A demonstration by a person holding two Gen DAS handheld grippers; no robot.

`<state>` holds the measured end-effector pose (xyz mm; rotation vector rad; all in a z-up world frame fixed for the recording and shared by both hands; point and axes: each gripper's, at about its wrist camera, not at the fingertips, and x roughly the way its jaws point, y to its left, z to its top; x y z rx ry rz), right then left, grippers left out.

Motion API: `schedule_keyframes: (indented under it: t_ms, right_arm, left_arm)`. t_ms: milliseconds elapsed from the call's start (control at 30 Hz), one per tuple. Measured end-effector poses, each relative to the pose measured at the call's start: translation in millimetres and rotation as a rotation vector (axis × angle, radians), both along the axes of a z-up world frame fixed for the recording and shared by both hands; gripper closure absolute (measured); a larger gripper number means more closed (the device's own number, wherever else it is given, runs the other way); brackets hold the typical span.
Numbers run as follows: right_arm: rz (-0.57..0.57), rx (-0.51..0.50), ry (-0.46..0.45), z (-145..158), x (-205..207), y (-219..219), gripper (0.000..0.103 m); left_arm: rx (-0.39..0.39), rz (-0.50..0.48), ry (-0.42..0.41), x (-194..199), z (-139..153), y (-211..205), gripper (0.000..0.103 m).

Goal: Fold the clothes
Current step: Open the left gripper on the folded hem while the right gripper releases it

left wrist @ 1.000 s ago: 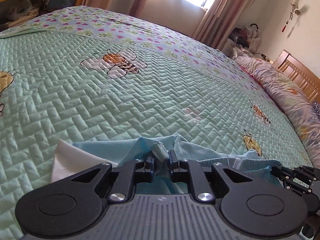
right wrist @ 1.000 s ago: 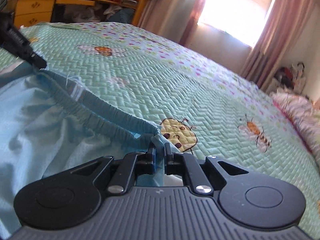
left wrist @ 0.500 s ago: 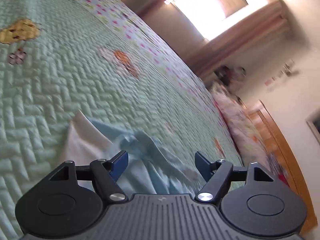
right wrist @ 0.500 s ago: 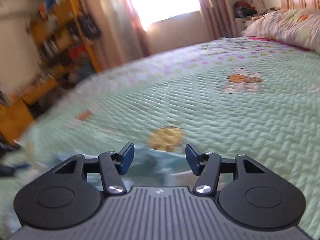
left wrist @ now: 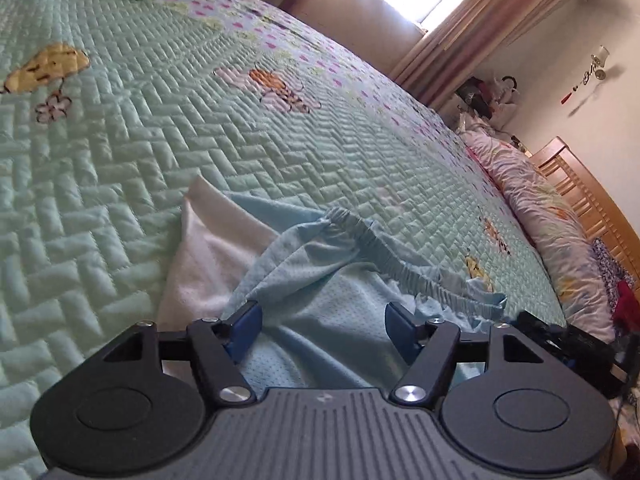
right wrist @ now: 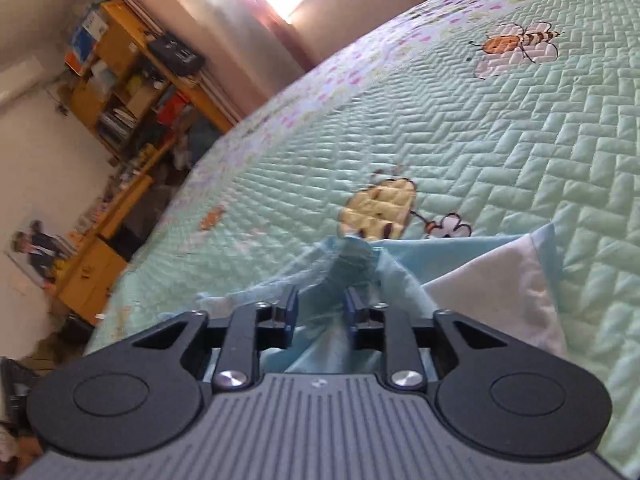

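Observation:
A light blue garment with an elastic waistband (left wrist: 320, 280) lies bunched on the green quilted bed (left wrist: 160, 140), with a white piece (left wrist: 208, 256) under its left side. My left gripper (left wrist: 322, 330) is open just above the blue fabric, which lies between the fingers without being pinched. In the right wrist view the same blue garment (right wrist: 352, 264) rises in a fold between the fingers of my right gripper (right wrist: 320, 316), whose jaws stand partly apart and open. The white piece (right wrist: 500, 292) shows to the right. The right gripper's body (left wrist: 568, 344) shows at the left view's right edge.
Floral pillows (left wrist: 552, 232) and a wooden headboard (left wrist: 592, 200) lie at the bed's right. A window with pink curtains (left wrist: 440, 20) is behind. Wooden shelves and a desk (right wrist: 120, 120) stand beyond the bed's left edge.
Both grippers were shut on the blue garment one second ago and have opened, letting it drop on the bed. The right gripper's jaws have since narrowed around a fold.

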<state>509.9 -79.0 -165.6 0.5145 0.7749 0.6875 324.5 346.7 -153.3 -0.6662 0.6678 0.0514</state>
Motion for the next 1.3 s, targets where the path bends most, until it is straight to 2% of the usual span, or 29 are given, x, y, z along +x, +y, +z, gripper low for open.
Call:
schedule_keyframes:
  t_ms: [67,100,167,200,233,267,300,333,367,433,500,533,567,600,633,667,733,800,833,867,933,1067,1100,1167,1300]
  right_arm:
    - [0.046,0.058,-0.029,14,-22,-8,0.073]
    - [0.079,0.090,-0.043,20,-34,-11,0.072]
    - [0.156,0.161,-0.012,22,-59,-19,0.059]
    - [0.191,0.195,0.017,19,-69,-24,0.056]
    - [0.202,0.182,0.061,10,-69,-27,0.055]
    - [0.179,0.103,0.093,-1,-69,-29,0.056]
    - [0.127,-0.004,0.121,-14,-65,-35,0.061]
    - [0.076,-0.023,0.141,-25,-56,-47,0.102]
    - [0.015,0.021,0.172,-31,-53,-64,0.101]
    - [-0.056,0.140,0.161,-23,-59,-88,0.089]
    - [-0.015,0.252,0.122,-13,-69,-99,0.076]
    - [-0.001,0.213,0.125,-12,-72,-97,0.065]
    - [0.012,0.170,0.128,-11,-75,-95,0.062]
    - [-0.017,0.026,0.150,-13,-76,-91,0.063]
    - [-0.037,0.010,0.132,-11,-82,-95,0.071]
    - [-0.057,-0.004,0.115,-9,-88,-100,0.068]
    - [-0.094,0.123,0.092,2,-107,-120,0.064]
    - [-0.122,0.226,0.100,11,-125,-134,0.056]
    - [-0.133,0.249,0.113,13,-136,-140,0.050]
    - [-0.134,0.266,0.127,13,-148,-145,0.047]
    - [-0.131,0.268,0.187,9,-166,-147,0.043]
    - [-0.169,0.166,0.232,-6,-187,-150,0.041]
    - [-0.183,0.176,0.250,-10,-190,-154,0.041]
    - [-0.210,0.197,0.287,-17,-196,-161,0.041]
    - [-0.198,0.192,0.303,-16,-185,-153,0.041]
  left_arm:
    - [-0.010,-0.010,-0.050,-12,15,-8,0.032]
    - [-0.009,-0.048,-0.079,-19,25,-18,0.030]
    - [0.023,-0.151,-0.108,-28,33,-38,0.019]
    - [0.065,-0.177,-0.085,-31,30,-49,0.016]
    - [0.119,-0.180,-0.031,-31,20,-54,0.016]
    - [0.155,-0.162,0.033,-29,7,-53,0.020]
    - [0.182,-0.144,0.085,-29,-4,-50,0.028]
    - [0.149,-0.125,0.063,-35,-5,-41,0.035]
    - [0.116,-0.105,0.044,-41,-6,-33,0.035]
    - [0.084,-0.071,0.023,-52,4,-23,0.033]
    - [0.102,-0.043,0.020,-60,11,-22,0.028]
    - [0.120,-0.027,0.031,-64,14,-23,0.026]
    - [0.138,-0.011,0.042,-67,17,-24,0.027]
    - [0.153,0.006,0.047,-72,20,-25,0.028]
    - [0.143,0.032,0.017,-83,24,-24,0.029]
    - [0.131,0.057,-0.016,-95,28,-24,0.028]
    - [0.090,0.102,-0.082,-123,41,-24,0.027]
    - [0.053,0.193,-0.099,-154,47,-22,0.018]
    - [0.021,0.256,-0.074,-168,46,-21,0.009]
    - [-0.015,0.318,-0.049,-182,45,-19,0.005]
    - [-0.119,0.373,-0.007,-200,33,-21,0.004]
    - [-0.166,0.396,0.060,-197,8,-26,0.004]
    - [-0.174,0.407,0.076,-194,2,-25,0.004]
    - [-0.221,0.425,0.052,-189,-6,-23,0.001]
    - [-0.222,0.377,0.056,-174,-9,-29,0.001]
